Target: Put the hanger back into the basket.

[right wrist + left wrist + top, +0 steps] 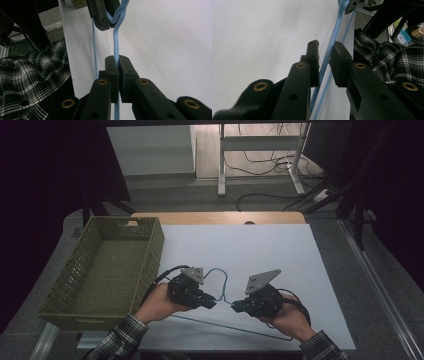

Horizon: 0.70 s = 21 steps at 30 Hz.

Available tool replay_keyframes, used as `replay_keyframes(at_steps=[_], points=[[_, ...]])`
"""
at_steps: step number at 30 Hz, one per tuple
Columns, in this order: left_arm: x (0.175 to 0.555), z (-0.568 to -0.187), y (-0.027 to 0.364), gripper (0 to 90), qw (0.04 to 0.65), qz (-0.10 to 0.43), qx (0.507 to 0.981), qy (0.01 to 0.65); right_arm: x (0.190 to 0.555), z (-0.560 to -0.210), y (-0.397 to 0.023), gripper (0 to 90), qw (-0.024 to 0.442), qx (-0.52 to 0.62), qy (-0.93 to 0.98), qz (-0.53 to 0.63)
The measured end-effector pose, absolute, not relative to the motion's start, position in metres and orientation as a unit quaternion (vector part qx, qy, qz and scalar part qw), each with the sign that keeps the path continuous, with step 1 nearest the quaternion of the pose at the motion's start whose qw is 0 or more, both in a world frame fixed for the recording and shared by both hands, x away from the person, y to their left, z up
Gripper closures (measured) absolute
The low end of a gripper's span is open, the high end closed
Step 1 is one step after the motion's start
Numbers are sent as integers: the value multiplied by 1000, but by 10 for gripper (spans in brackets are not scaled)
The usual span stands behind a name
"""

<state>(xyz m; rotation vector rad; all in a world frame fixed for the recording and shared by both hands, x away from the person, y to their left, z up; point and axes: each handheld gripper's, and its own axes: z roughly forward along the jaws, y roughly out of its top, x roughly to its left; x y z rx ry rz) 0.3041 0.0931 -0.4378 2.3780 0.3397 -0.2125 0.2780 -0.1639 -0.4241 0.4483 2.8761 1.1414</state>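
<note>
1. White board covering the bench is carrying a blue wire hanger near its front edge, with a green basket at the left edge.
2. Right tongs are clamping the wire; it could be bending if twisted.
3. Left tongs are straddling the wire, apparently not quite pinching, so that side could be slipping.

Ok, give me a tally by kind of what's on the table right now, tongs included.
Blue wire hanger: 1
Green woven basket: 1
Black tongs: 2, left tongs and right tongs
Total: 4
</note>
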Motion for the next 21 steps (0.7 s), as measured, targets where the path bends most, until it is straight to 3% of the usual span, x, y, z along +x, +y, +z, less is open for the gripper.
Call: replay_keyframes(at_steps=[4, 13, 21], points=[[303, -438, 93, 861, 358, -105, 920, 117, 279, -425, -164, 868, 11, 146, 921, 361], [300, -435, 96, 870, 373, -109, 913, 123, 280, -423, -164, 841, 17, 143, 919, 366], [298, -424, 99, 870, 387, -83, 908, 140, 280, -415, -172, 700, 38, 159, 907, 388]])
